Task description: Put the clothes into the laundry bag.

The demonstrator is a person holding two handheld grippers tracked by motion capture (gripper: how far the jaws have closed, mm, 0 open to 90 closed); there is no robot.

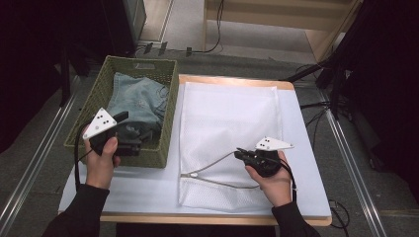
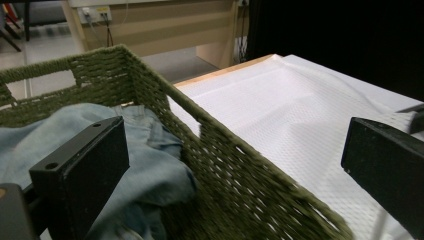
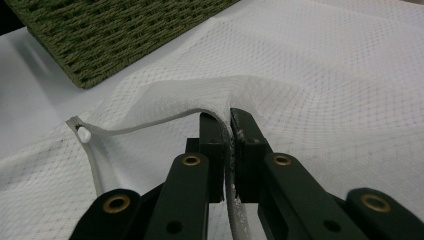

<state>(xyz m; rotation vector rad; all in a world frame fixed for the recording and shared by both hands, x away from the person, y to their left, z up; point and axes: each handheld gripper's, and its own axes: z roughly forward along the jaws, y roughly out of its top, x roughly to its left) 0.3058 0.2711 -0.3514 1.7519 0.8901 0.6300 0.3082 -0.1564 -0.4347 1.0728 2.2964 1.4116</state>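
The right gripper (image 1: 243, 154) pinches the mesh bag's (image 1: 230, 118) raised edge in closed fingers; the left gripper (image 1: 129, 132), fingers wide and empty, hovers over the basket (image 1: 170, 106).

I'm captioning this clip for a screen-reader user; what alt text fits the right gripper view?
The right gripper is shut on the raised edge of a white mesh laundry bag, lifting it off the white table. A corner of a green woven basket sits at the upper left.

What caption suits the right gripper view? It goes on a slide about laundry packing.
Right gripper pinches the upper edge of the white mesh laundry bag, lifting its mouth open beside the green woven basket.
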